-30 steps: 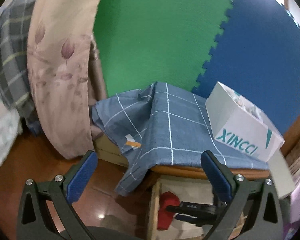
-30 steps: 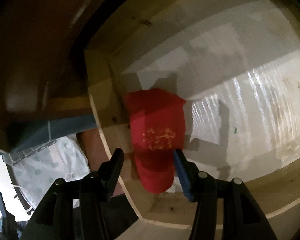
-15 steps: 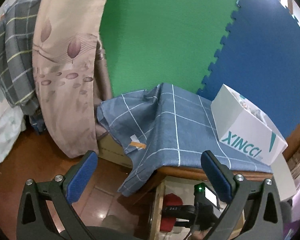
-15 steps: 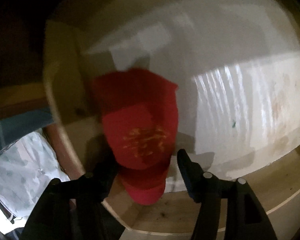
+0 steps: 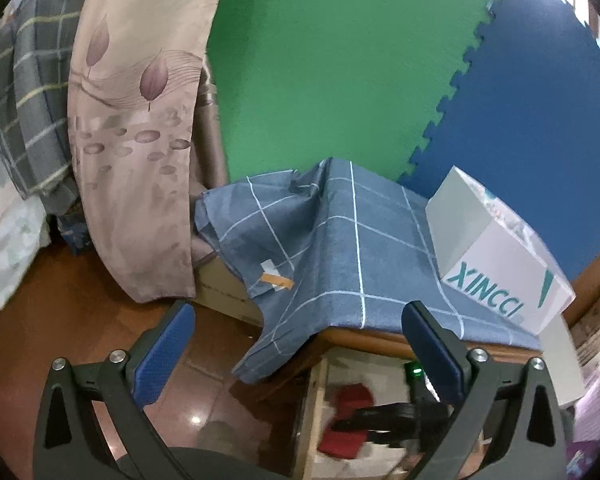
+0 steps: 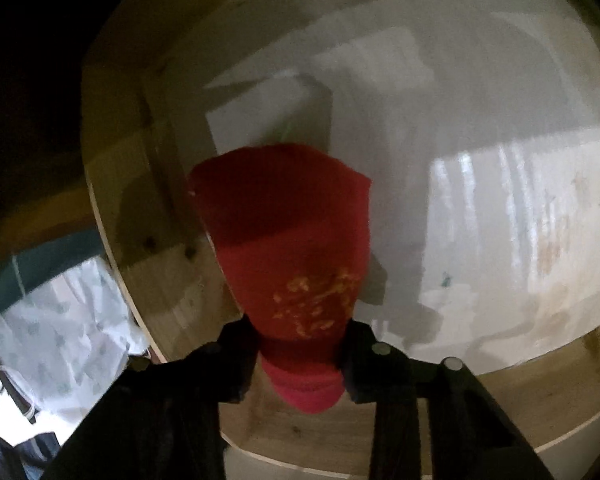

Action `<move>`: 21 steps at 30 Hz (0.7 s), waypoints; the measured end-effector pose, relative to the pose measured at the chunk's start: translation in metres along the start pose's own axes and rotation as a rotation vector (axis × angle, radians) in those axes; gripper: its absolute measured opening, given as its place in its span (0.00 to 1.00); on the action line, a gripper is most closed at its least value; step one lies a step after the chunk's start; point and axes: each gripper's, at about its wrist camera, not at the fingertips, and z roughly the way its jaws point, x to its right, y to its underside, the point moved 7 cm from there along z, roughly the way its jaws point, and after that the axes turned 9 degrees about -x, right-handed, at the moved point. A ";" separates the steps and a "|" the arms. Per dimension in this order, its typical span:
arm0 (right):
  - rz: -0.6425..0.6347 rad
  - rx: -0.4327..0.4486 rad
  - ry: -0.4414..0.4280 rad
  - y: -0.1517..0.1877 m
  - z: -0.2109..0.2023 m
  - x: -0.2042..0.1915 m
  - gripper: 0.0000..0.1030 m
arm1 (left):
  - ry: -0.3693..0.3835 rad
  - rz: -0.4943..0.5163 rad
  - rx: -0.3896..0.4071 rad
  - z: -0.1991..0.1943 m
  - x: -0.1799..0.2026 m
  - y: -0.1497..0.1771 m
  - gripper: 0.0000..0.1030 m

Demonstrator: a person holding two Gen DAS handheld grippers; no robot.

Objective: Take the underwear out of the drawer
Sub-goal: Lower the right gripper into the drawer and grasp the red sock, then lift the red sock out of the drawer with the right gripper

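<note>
Red underwear (image 6: 296, 256), folded, lying in the open wooden drawer (image 6: 148, 208) against its left wall, right tongs (image 6: 300, 354) closing on its near end, left tongs (image 5: 296, 348) spread and idle above: a shallow pinch may slip or snag the wall on lifting.

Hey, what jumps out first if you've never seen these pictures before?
The red underwear in the pale wooden drawer, with the right gripper closing its fingers on the near end. From the other camera, the green and blue foam wall stands behind a blue checked cloth and a white XINCCI box.
</note>
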 end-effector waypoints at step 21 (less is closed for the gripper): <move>-0.111 0.090 0.150 0.016 -0.056 0.132 0.31 | -0.089 0.145 -0.135 0.033 0.048 0.016 0.99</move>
